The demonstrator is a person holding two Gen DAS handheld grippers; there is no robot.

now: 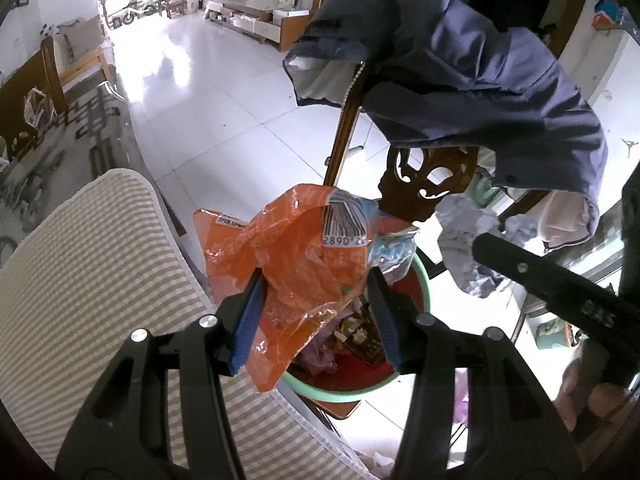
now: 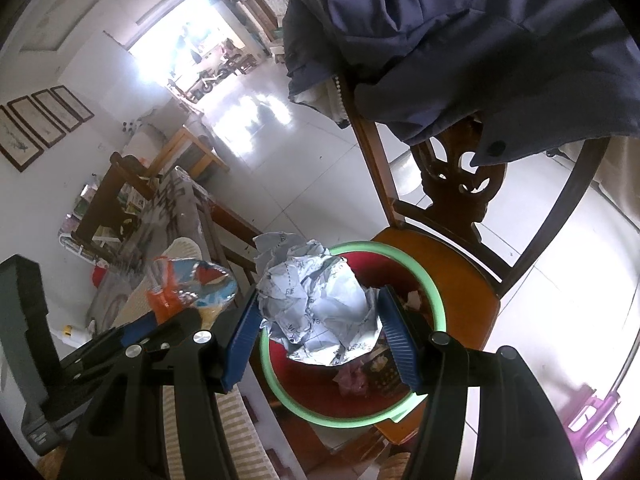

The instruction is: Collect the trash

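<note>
My left gripper point(image 1: 316, 304) is shut on an orange plastic wrapper point(image 1: 288, 268) and holds it over the near edge of a red bin with a green rim point(image 1: 356, 394). My right gripper point(image 2: 318, 320) is shut on a crumpled ball of white printed paper point(image 2: 316, 312) and holds it above the same bin point(image 2: 440, 308), which stands on a wooden chair seat point(image 2: 476, 280). Several scraps of trash point(image 2: 354, 380) lie inside the bin. The right gripper with its paper point(image 1: 468, 256) shows at the right of the left wrist view. The left gripper with its wrapper point(image 2: 168, 300) shows at the left of the right wrist view.
A dark blue jacket point(image 1: 480, 68) hangs over the carved chair back point(image 1: 428, 176) right behind the bin. A striped cushion point(image 1: 92, 272) lies to the left. A sofa with a grey cover point(image 1: 52, 152) stands further left. White tiled floor point(image 1: 216, 112) stretches beyond.
</note>
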